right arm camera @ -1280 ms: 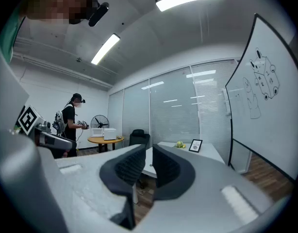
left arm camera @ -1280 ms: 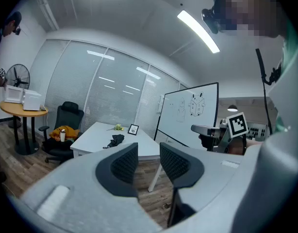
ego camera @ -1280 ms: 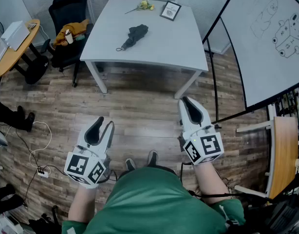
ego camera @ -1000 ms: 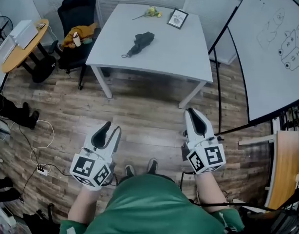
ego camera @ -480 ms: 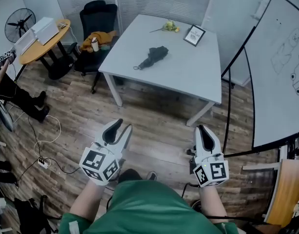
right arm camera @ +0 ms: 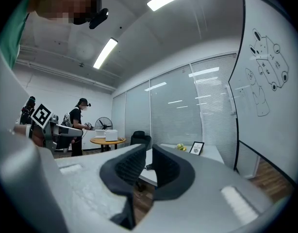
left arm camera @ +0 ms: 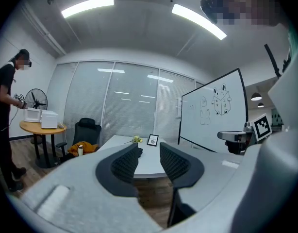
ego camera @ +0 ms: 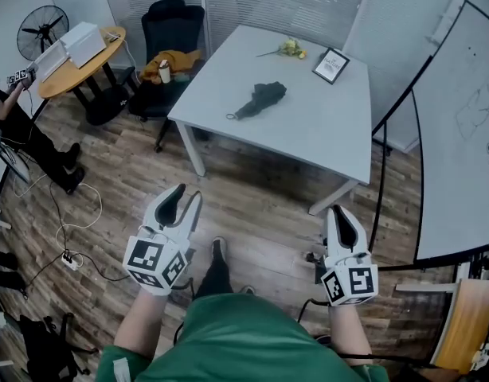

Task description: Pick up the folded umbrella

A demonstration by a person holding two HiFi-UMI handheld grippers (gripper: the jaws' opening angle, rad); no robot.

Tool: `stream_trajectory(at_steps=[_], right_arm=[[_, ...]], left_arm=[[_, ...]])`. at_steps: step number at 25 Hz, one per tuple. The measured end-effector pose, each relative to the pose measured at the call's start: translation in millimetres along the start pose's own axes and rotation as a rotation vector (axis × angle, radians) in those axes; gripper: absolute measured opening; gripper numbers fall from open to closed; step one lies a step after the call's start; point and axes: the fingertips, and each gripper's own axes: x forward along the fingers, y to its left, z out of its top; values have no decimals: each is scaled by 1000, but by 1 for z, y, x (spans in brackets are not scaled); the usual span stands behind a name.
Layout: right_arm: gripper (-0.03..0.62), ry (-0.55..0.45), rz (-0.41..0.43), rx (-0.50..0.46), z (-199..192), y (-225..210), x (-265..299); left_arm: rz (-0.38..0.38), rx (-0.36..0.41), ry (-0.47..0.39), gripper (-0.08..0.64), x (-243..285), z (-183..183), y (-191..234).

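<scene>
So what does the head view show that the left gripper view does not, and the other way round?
Only the head view: the whole folded umbrella lying on the white table, the floor cables, and the left gripper and right gripper from above. Only the left gripper view: the ceiling lights. Both: the table, picture frame, black chair, fan and whiteboard.

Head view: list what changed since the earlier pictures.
The person took a step: one shoe now leads between the left gripper and right gripper, and the view swung left, showing more of the fan and round table. Nothing was grasped or released. The folded umbrella stays untouched on the white table; both grippers stay shut, empty.
</scene>
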Motion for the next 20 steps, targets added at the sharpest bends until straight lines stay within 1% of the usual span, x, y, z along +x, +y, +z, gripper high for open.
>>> stream_trajectory(at_steps=[4, 9, 14, 17, 20], right_arm=[[43, 7, -19, -15, -1, 1, 36], [43, 13, -60, -23, 7, 2, 88], [43, 37, -100, -30, 10, 3, 140], [43, 52, -115, -32, 9, 5, 169], [43, 63, -125, -22, 6, 9, 194]], left_arm=[[-4, 1, -3, 149, 29, 1, 32], [5, 37, -11, 150, 74, 12, 85], [-21, 19, -5, 149, 117, 22, 131], [-41, 13, 2, 149, 139, 22, 154], [-43, 1, 12, 150, 158, 19, 179]])
